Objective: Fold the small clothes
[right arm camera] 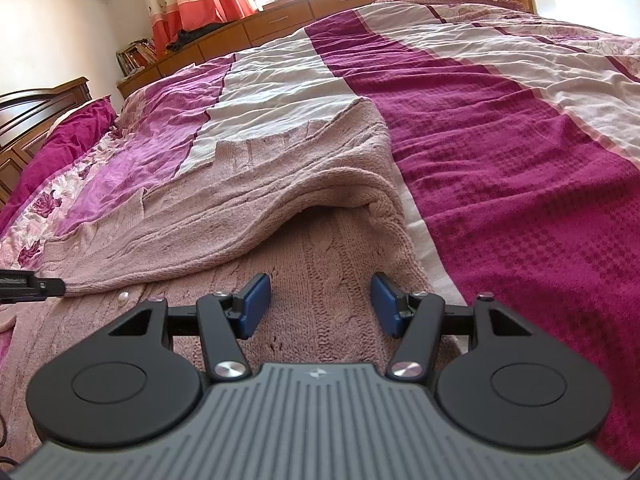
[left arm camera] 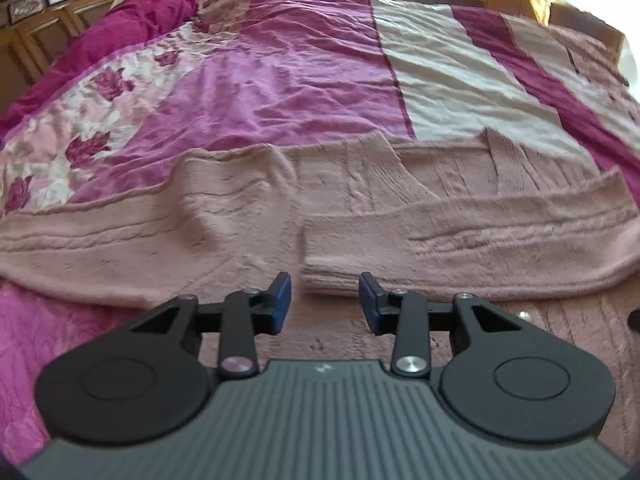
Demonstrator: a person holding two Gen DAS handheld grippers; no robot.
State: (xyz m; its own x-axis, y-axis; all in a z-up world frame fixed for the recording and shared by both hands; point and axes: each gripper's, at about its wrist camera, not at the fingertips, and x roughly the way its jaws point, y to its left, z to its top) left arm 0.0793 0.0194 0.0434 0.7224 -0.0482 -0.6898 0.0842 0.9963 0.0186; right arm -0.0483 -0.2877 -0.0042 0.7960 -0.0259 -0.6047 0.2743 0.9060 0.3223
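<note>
Left wrist: sleeve cuff [left arm camera: 324, 280] just ahead of tool [left arm camera: 325, 300].

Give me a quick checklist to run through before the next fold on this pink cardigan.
1. left gripper empty, pads apart with nothing pinched: ok.
2. right gripper open over the knit, holding nothing: ok.
3. sleeve folded across the cardigan body: ok.
4. Sleeve cuff lying flat: ok.
5. Cardigan smooth: not ok, a raised fold stands up near the right gripper.
6. Lower hem aligned: cannot tell, out of view.
</note>
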